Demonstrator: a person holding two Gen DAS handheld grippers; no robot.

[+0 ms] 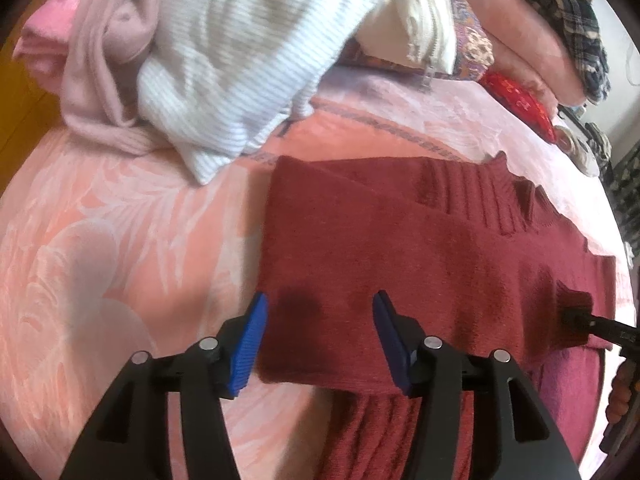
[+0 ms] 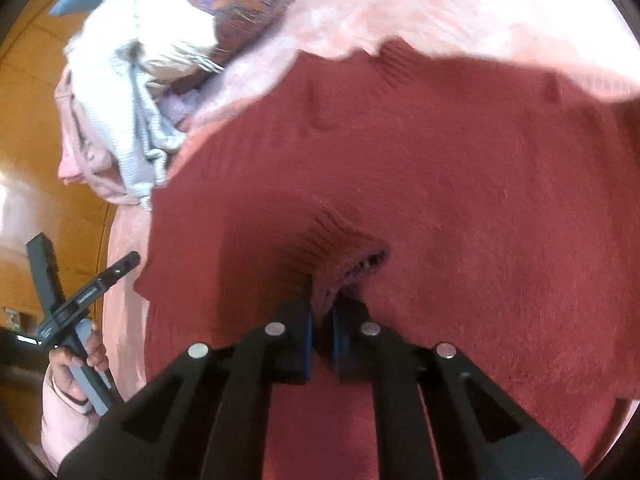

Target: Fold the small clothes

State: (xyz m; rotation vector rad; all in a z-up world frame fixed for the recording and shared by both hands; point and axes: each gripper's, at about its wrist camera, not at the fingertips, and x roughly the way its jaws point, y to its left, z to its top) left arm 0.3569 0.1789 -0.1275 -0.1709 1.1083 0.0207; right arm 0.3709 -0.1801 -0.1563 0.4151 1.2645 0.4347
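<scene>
A dark red knitted sweater [image 1: 400,240] lies spread on a pink patterned blanket [image 1: 120,220], with one side folded over itself. Just above its near left edge hovers my left gripper [image 1: 320,340], open, its blue pads [image 1: 252,344] apart and nothing between them. At the sweater's right side my right gripper [image 1: 570,314] pinches the knit. In the right wrist view the right gripper [image 2: 322,320] is shut on a bunched ribbed fold of the sweater [image 2: 440,180]. A hand [image 2: 76,364] in a pink sleeve holds the other tool at the left edge.
A pile of clothes sits at the blanket's far left: a white ribbed garment [image 1: 224,60] over a pale pink one [image 1: 92,60]. A plaid cloth [image 1: 572,12] and a red item [image 1: 520,100] lie far right. Wooden floor [image 2: 32,120] shows beyond the bed's left edge.
</scene>
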